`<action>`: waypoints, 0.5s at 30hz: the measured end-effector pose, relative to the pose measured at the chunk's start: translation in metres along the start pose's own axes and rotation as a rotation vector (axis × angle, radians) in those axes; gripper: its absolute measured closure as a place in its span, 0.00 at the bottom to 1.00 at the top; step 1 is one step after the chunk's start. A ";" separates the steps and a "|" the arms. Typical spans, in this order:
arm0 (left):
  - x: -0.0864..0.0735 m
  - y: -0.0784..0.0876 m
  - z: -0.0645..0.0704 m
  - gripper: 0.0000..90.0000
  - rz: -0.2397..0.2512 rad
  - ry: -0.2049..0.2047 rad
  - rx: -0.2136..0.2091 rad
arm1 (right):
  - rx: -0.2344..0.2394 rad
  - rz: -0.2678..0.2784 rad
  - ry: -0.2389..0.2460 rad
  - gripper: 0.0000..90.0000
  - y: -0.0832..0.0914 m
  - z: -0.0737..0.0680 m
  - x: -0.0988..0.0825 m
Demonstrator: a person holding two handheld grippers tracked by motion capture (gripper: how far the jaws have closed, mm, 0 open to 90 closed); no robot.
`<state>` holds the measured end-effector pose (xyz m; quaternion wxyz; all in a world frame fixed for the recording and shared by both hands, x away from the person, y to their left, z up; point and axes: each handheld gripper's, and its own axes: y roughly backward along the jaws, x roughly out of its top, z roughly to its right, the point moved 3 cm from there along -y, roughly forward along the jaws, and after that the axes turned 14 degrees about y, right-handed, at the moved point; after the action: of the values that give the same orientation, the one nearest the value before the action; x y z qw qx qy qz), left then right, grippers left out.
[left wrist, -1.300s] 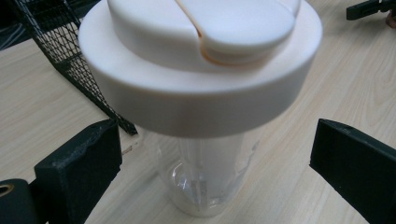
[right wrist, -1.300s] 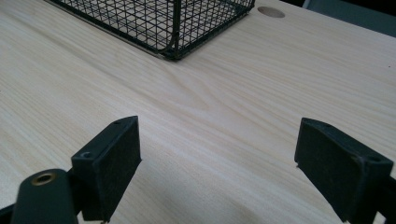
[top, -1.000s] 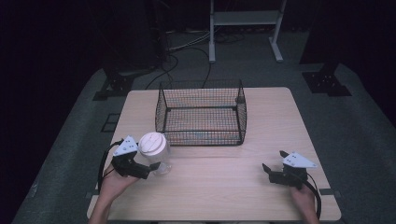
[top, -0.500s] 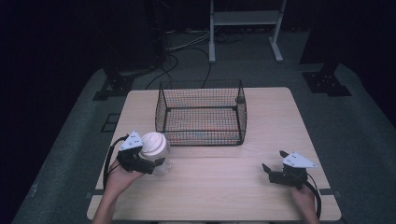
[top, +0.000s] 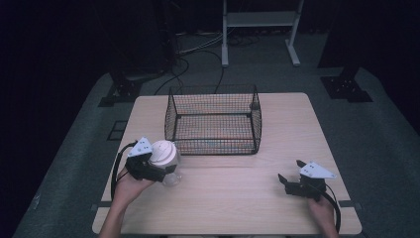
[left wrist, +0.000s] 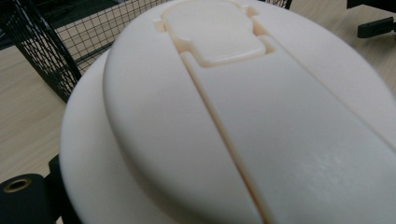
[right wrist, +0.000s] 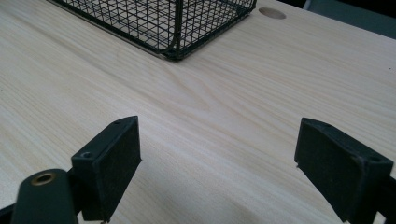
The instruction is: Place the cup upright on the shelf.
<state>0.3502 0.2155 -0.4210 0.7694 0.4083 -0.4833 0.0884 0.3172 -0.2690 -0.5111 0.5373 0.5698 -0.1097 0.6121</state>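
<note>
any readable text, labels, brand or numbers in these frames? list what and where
None readable.
Cream lid of the container held in the left tongs: plain, only moulded seams and a flip tab, no lettering.
Wire basket, table, right tongs: no markings visible.

A dark recording studio or lab: black surroundings, cables (top: 198,47) on grey floor (upper middle), stand legs (top: 258,34), lone wooden counter (top: 237,198).
</note>
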 end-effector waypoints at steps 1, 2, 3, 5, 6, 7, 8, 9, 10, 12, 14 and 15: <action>0.000 0.000 0.000 0.07 0.000 -0.001 0.000 | 0.000 0.000 0.000 0.15 0.000 0.000 0.000; 0.000 0.000 0.000 0.07 -0.002 -0.002 0.001 | 0.000 0.000 0.001 0.15 0.000 0.000 0.000; 0.000 -0.001 0.000 0.07 -0.001 -0.004 0.002 | 0.000 -0.001 0.001 0.15 0.000 0.000 0.000; 0.000 -0.001 0.000 0.07 0.002 -0.006 0.002 | 0.000 0.000 0.001 0.15 0.000 0.000 0.000; 0.000 -0.001 0.000 0.07 0.002 -0.006 0.002 | 0.000 0.000 0.001 0.15 0.000 0.000 0.000; 0.000 -0.001 0.000 0.07 0.004 -0.007 0.002 | 0.000 -0.001 0.002 0.15 0.000 0.000 0.000; 0.000 -0.002 0.000 0.08 0.005 -0.007 0.003 | 0.000 -0.001 0.002 0.15 0.000 0.000 0.000; 0.000 -0.001 0.000 0.08 0.003 -0.009 0.003 | 0.000 -0.001 0.003 0.15 0.000 0.000 0.000; 0.000 -0.001 0.000 0.08 0.002 -0.011 0.004 | 0.000 -0.001 0.003 0.15 0.000 0.000 0.000; 0.000 -0.001 0.000 0.08 0.004 -0.013 0.002 | -0.001 -0.001 0.003 0.15 0.000 0.000 0.000; 0.000 -0.001 0.000 0.08 0.003 -0.013 0.000 | 0.000 -0.001 0.003 0.15 0.000 0.000 0.000; 0.000 -0.001 0.000 0.08 0.003 -0.013 0.000 | 0.000 -0.001 0.003 0.15 0.000 0.000 0.000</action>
<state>0.3507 0.2144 -0.4214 0.7661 0.4082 -0.4888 0.0871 0.3171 -0.2687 -0.5111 0.5378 0.5688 -0.1088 0.6127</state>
